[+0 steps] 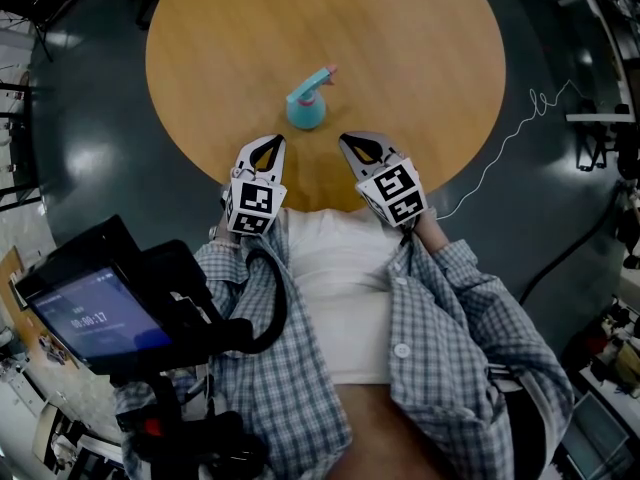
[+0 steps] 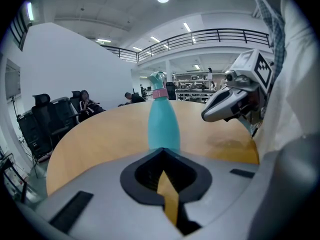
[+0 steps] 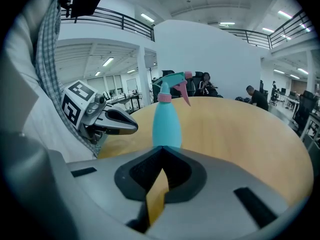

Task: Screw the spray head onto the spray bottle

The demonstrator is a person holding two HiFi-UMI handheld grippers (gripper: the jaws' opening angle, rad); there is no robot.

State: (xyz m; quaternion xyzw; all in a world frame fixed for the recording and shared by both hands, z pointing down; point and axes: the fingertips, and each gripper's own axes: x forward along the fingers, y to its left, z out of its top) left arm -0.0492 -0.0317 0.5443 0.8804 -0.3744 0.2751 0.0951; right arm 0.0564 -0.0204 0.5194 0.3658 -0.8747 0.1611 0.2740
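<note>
Left gripper [image 1: 264,149]: jaws clenched together, with nothing between them. Right gripper [image 1: 364,147]: jaws likewise pressed closed and empty. Both grippers are held side by side over the near edge of the round wooden table [image 1: 230,38]. Their tips slope downward toward the tabletop, with a gap between the two.

The spray bottle [image 1: 305,114] is teal and stands upright on the table just beyond the two tips. It is roughly centred between them and touches neither. The spray head [image 1: 319,79], teal with a pink collar and a pink trigger, sits on the bottle neck. Whether it is threaded tight cannot be determined.

Plaid sleeves [image 1: 455,298] extend behind the grippers.
</note>
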